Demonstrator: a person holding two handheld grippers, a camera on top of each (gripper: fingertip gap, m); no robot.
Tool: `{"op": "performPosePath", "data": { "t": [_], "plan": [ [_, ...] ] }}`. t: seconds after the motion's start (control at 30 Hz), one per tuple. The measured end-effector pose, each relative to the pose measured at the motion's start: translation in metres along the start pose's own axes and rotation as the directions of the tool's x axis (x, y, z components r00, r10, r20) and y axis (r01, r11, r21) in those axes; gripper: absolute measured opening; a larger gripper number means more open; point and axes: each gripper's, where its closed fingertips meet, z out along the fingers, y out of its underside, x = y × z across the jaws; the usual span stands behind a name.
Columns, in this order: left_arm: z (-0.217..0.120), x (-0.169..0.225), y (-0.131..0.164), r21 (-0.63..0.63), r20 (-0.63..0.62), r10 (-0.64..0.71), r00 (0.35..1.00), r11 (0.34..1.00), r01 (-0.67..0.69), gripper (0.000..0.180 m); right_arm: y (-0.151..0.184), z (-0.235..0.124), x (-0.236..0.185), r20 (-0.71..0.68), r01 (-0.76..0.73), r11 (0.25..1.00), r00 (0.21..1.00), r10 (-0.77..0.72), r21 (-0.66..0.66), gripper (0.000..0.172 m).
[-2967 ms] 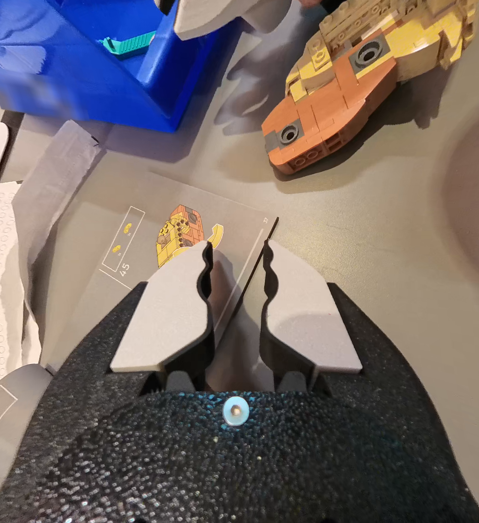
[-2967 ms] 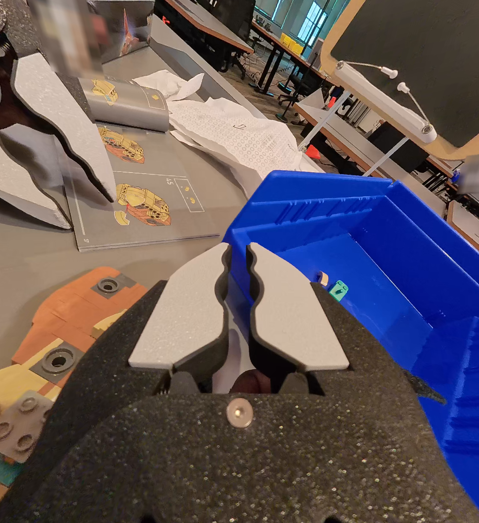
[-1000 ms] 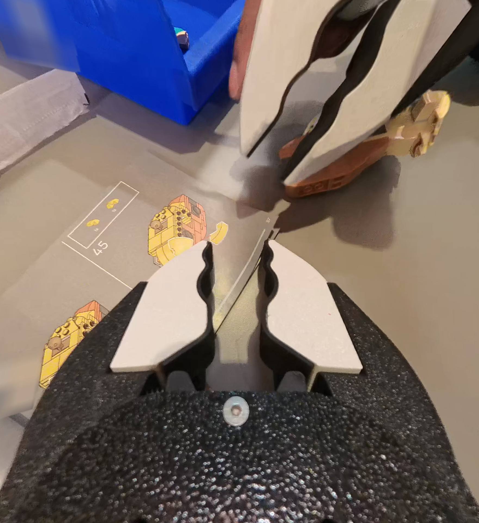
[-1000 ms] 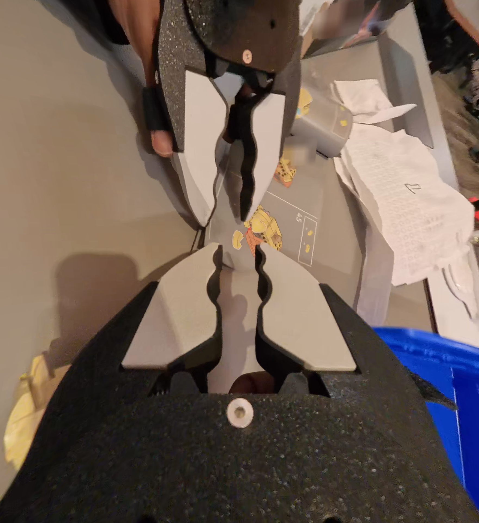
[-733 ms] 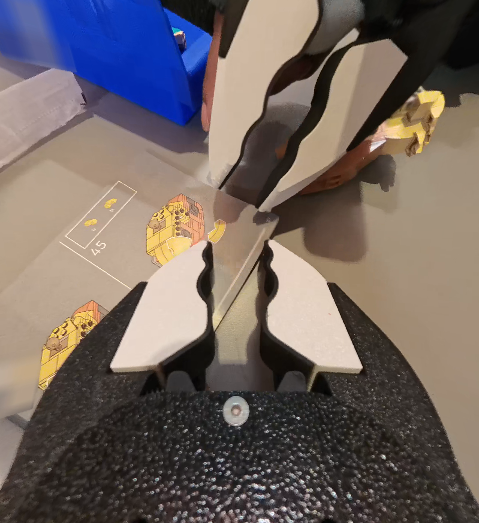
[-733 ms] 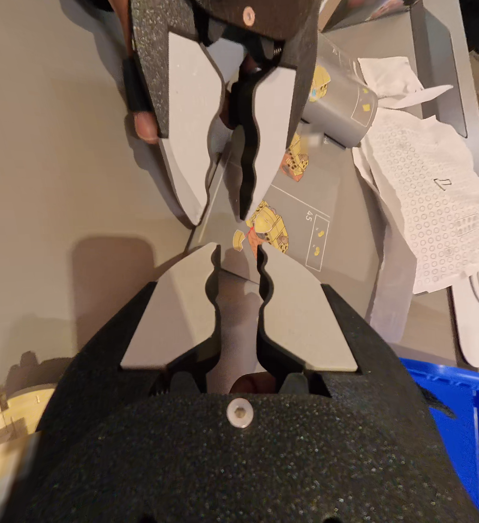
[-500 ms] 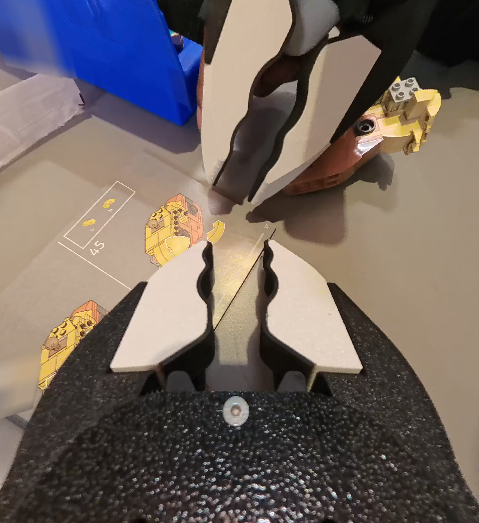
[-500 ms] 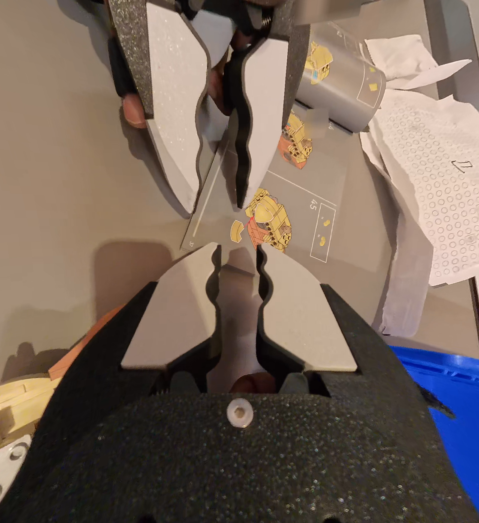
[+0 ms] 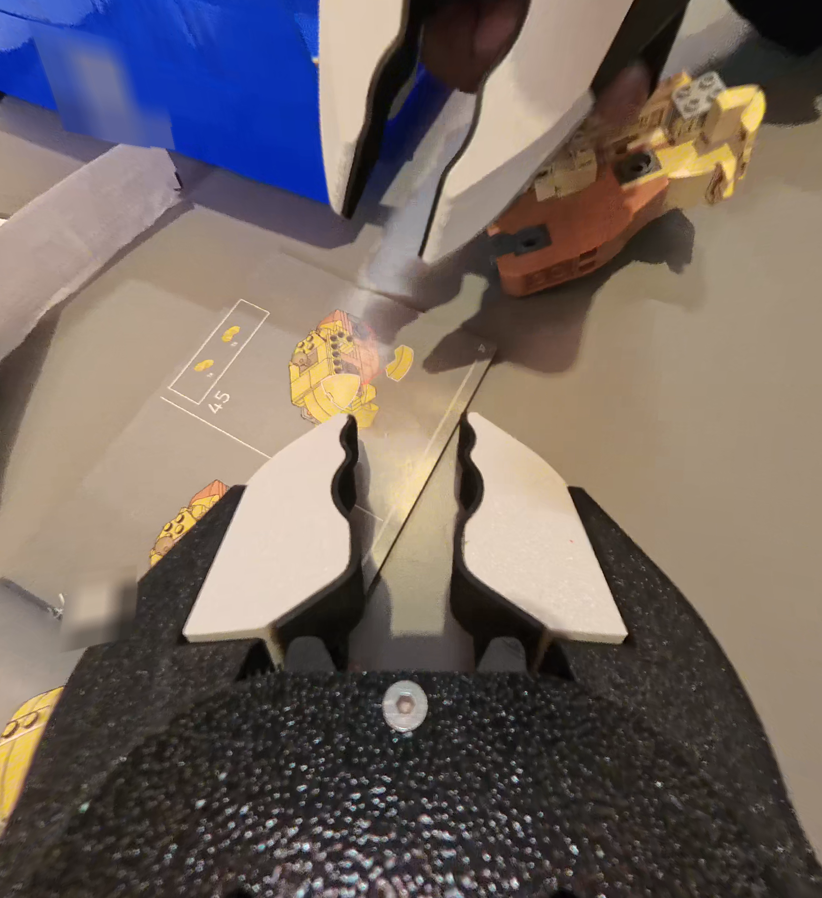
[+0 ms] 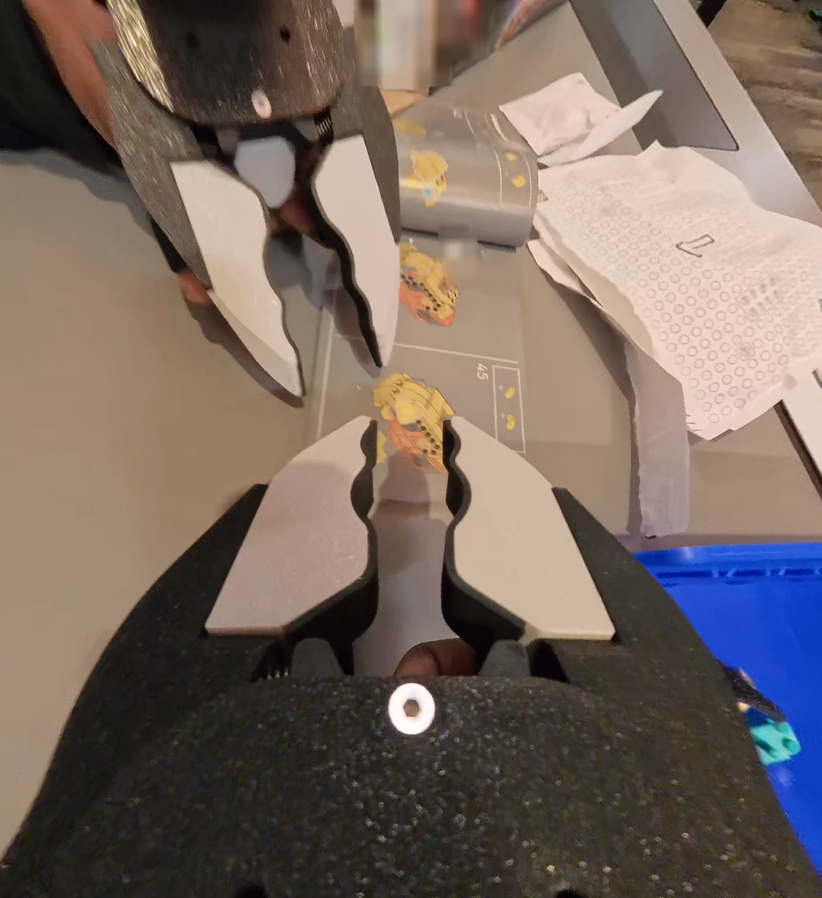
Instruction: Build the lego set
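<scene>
Currently both my claws, left (image 9: 406,427) and right (image 10: 408,430), stand part open, holding nothing, over the booklet's (image 9: 122,388) corner on the bench (image 9: 690,437); brick model (image 9: 593,233) beside the blue bin (image 9: 195,73).

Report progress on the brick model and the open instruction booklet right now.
Done: the brick model stands partly built on the table. In hand: nothing; the left gripper and right gripper hover open over the instruction booklet. Left: loose pieces lie in the blue bin.
</scene>
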Motion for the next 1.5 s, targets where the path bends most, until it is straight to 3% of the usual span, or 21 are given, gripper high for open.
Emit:
{"op": "performPosePath", "data": {
  "t": [0.1, 0.2, 0.37, 0.53, 0.7, 0.8, 1.03, 1.2, 1.3, 1.5],
  "plan": [
    [-0.002, -0.002, -0.002, 0.016, 0.042, 0.047, 0.998, 0.999, -0.048, 0.04, -0.015, -0.005, -0.008, -0.008, -0.084, 0.995, 0.996, 0.084, 0.051, 0.027],
    [-0.012, -0.008, -0.016, 0.109, 0.08, 0.034, 0.996, 0.993, -0.042, 0.039, -0.025, -0.018, -0.013, -0.097, -0.192, 0.976, 0.974, 0.203, 0.107, 0.028],
    [-0.025, -0.022, -0.028, 0.221, 0.143, -0.041, 0.989, 0.975, 0.009, 0.039, -0.044, -0.03, -0.044, -0.154, -0.474, 0.843, 0.84, 0.519, 0.255, 0.029],
    [-0.02, -0.02, -0.024, 0.204, 0.146, -0.042, 0.988, 0.979, 0.011, 0.039, -0.04, -0.036, -0.05, -0.408, -0.29, 0.936, 0.843, 0.35, 0.201, 0.027],
    [-0.016, -0.018, -0.023, 0.192, 0.16, -0.026, 0.987, 0.981, -0.005, 0.039, -0.011, -0.037, -0.026, -0.457, -0.32, 0.937, 0.819, 0.348, 0.14, 0.029],
    [-0.013, -0.012, -0.018, 0.141, 0.13, 0.021, 0.991, 0.989, -0.04, 0.039, -0.02, -0.052, -0.033, -0.376, -0.29, 0.939, 0.862, 0.34, 0.185, 0.028],
    [-0.003, 0.004, 0.0, -0.005, 0.05, 0.139, 0.989, 0.99, -0.139, 0.042, -0.003, -0.048, -0.044, -0.127, -0.009, 0.995, 0.992, 0.022, 0.101, 0.027],
    [0.002, 0.003, -0.002, -0.053, 0.035, 0.2, 0.979, 0.979, -0.198, 0.043, -0.007, -0.024, -0.04, 0.124, -0.117, 0.971, 0.988, 0.092, 0.21, 0.028],
    [0.007, 0.002, -0.001, -0.105, 0.016, 0.248, 0.969, 0.964, -0.245, 0.043, -0.009, -0.02, -0.038, 0.16, -0.141, 0.954, 0.982, 0.101, 0.266, 0.027],
    [0.018, 0.005, 0.002, -0.188, -0.053, 0.262, 0.964, 0.945, -0.267, 0.043, 0.018, -0.023, -0.058, 0.15, -0.025, 0.981, 0.989, -0.004, 0.193, 0.024]
  ]
}}
